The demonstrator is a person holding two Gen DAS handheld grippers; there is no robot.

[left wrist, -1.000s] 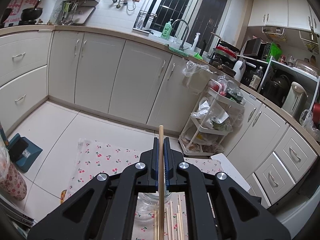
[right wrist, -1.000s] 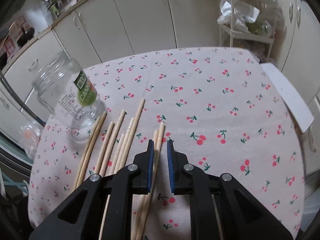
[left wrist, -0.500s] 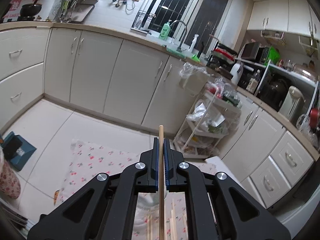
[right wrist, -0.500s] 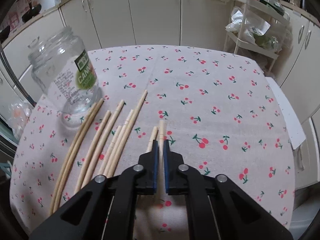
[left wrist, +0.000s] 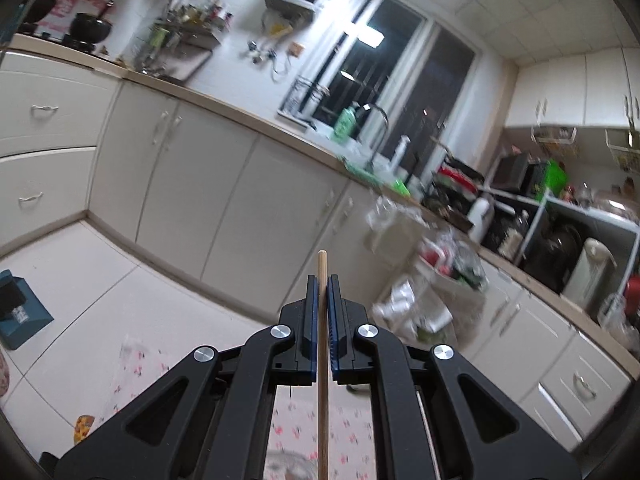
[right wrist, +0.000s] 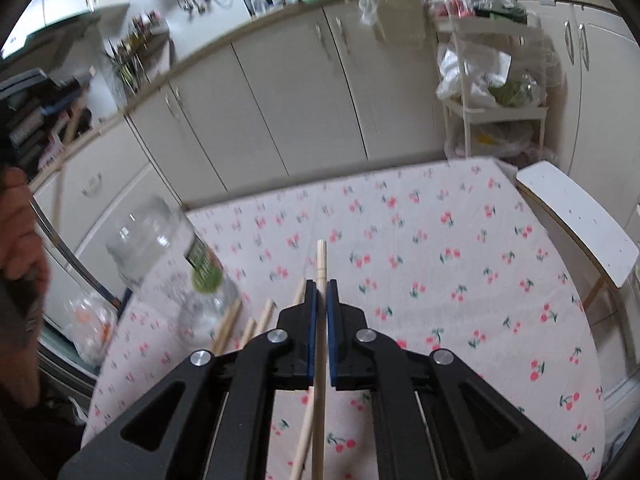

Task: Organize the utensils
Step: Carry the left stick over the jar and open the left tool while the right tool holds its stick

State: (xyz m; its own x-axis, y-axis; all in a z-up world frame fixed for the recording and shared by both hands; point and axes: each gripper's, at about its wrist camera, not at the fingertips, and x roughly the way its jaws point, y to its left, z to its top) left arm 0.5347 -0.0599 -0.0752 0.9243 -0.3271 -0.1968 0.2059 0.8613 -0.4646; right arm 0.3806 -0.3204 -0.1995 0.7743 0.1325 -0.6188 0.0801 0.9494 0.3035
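- The left black two-finger gripper is pinching a pale round wooden chopstick between its blue-lined fingers; the stick is running straight up the narrow gap and poking out just past the fingertips.
- Below those fingers, a blurred strip of the cherry-print tablecloth is showing, with cream kitchen cabinets lying beyond the tips.
- The right black two-finger gripper is likewise clamping a second pale wooden chopstick, its grooved end sticking out ahead of the fingertips and its shaft passing back between the fingers.
- Left of the right fingers, several more loose wooden chopsticks are lying on the cloth.
- Further left of them, a clear glass jar with a green label is standing near the table edge.
- A person's hand is showing at the far left edge.
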